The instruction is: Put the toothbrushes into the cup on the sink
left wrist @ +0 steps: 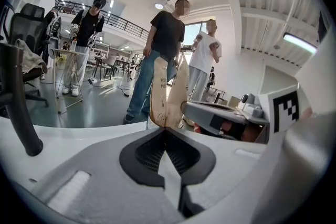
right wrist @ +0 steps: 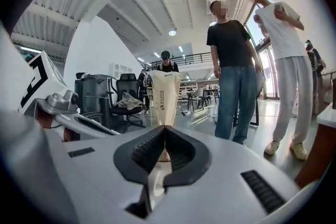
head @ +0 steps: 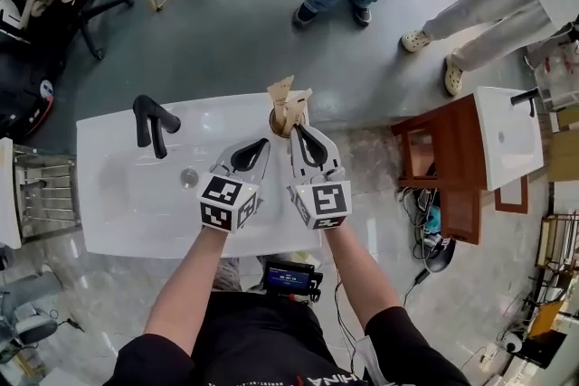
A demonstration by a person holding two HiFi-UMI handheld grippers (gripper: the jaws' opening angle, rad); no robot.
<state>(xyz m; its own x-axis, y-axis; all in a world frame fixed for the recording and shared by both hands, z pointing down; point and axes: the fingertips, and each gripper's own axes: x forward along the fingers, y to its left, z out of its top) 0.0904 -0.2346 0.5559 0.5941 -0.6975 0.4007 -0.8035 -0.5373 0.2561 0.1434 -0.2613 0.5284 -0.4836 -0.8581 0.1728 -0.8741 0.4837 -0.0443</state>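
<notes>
Left gripper (head: 264, 143) and right gripper (head: 298, 128): jaws pressed together, empty, beside cup (head: 276, 120) of paper-wrapped toothbrushes (head: 289, 101), white sink (head: 118, 185).

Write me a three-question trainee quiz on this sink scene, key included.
1. True or false: the packaged toothbrushes stand in the cup at the sink's back edge.
2. Seen from the person, the black faucet is on which side of the cup? A left; B right; C directly in front.
3. Fill in: the jaws of the left hand-held gripper and the right hand-held gripper are both ____.
Key: 1 true; 2 A; 3 shut.
</notes>
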